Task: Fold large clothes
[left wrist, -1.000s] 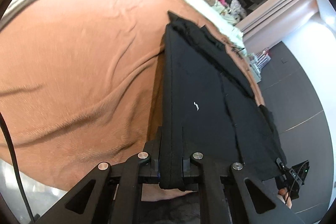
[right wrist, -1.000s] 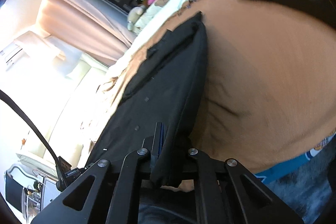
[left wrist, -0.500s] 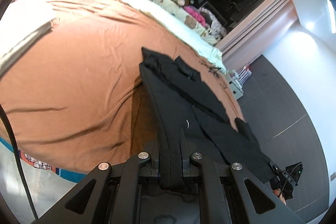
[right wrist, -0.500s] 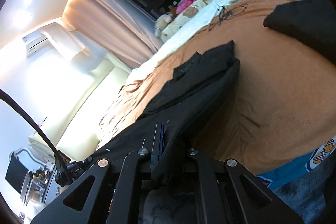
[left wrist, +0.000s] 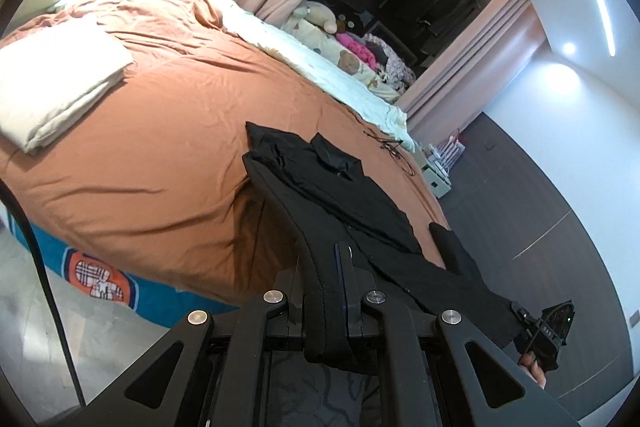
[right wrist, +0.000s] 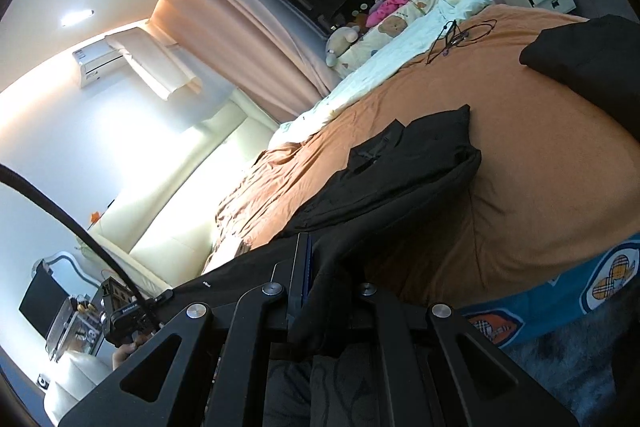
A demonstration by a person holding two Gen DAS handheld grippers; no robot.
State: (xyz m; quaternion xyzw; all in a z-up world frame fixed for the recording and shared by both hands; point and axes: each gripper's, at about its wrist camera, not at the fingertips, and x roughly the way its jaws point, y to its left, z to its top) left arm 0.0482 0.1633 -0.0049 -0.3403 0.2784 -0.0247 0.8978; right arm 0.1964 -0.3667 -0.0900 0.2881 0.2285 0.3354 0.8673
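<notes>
A large black garment is stretched from the orange bed toward me, its far end resting on the cover and its near edge lifted off the bed. My left gripper is shut on one near corner of the cloth, which bunches and hangs below the jaws. My right gripper is shut on the other near corner of the same black garment. Each view shows the other gripper at the cloth's far corner: the right gripper and the left gripper.
A folded cream cloth lies on the bed's left part. Another folded black garment lies at the right. A thin black cable and a white quilt with plush toys lie along the far side. A blue patterned bed skirt meets the floor.
Both grippers have pulled back and up from the bed with the garment's near edge, the left one much more. The cloth now spans from bed to grippers and the whole room shows.
</notes>
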